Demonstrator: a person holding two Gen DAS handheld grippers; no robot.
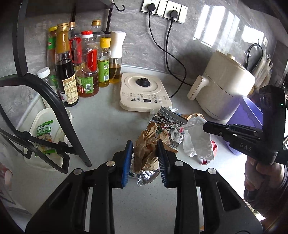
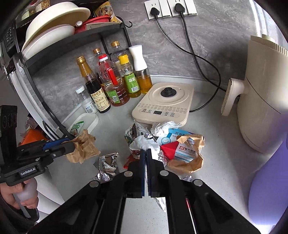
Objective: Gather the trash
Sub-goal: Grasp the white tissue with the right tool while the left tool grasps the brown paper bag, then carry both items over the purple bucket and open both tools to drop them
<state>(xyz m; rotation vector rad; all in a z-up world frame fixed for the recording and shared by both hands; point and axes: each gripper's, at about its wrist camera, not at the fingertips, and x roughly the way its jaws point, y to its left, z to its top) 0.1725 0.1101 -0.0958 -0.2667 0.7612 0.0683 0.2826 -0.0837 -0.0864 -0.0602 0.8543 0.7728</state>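
Your left gripper (image 1: 144, 158) is clamped on the crumpled brown paper (image 1: 145, 153) — your right gripper (image 2: 145, 153) pinches the white plastic wrap (image 2: 144, 142) over the countertop (image 2: 216, 162).

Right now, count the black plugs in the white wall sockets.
2. Both sit in the white wall socket strip above the counter: the left black plug and the right black plug beside it. More may lie outside these views.

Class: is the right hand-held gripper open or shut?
Shut: the right hand-held gripper has its blue pads nearly together, pinching the white crumpled plastic.
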